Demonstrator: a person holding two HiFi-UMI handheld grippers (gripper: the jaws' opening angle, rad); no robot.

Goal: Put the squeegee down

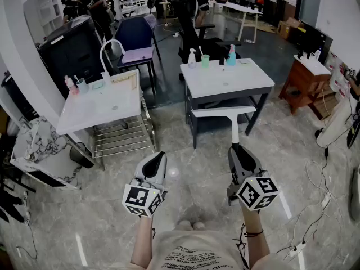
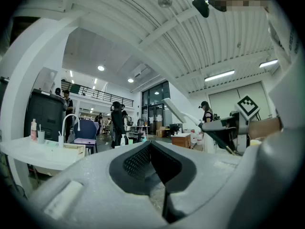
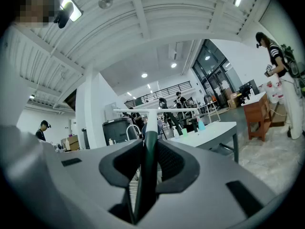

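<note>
As right tongs (image 1: 238, 151) grip squeegee (image 1: 235, 127), blade (image 1: 224, 112) beyond tips

1. The right gripper (image 3: 148, 146) points level, and its two dark jaws pinch the squeegee (image 3: 152, 124) by its handle (image 3: 145, 175).
2. The handle is dark green low down and white higher up.
3. The long white blade (image 3: 133, 110) lies flat across the top, like the top of a T.
4. Behind it stands a white table (image 3: 215, 131) with a blue bottle (image 3: 200, 124) on it.
5. A person (image 3: 276, 56) stands at the far right, near a brown wooden desk (image 3: 257, 109).
6. Bright lights (image 3: 144, 75) shine on the white ceiling (image 3: 157, 18).
</note>
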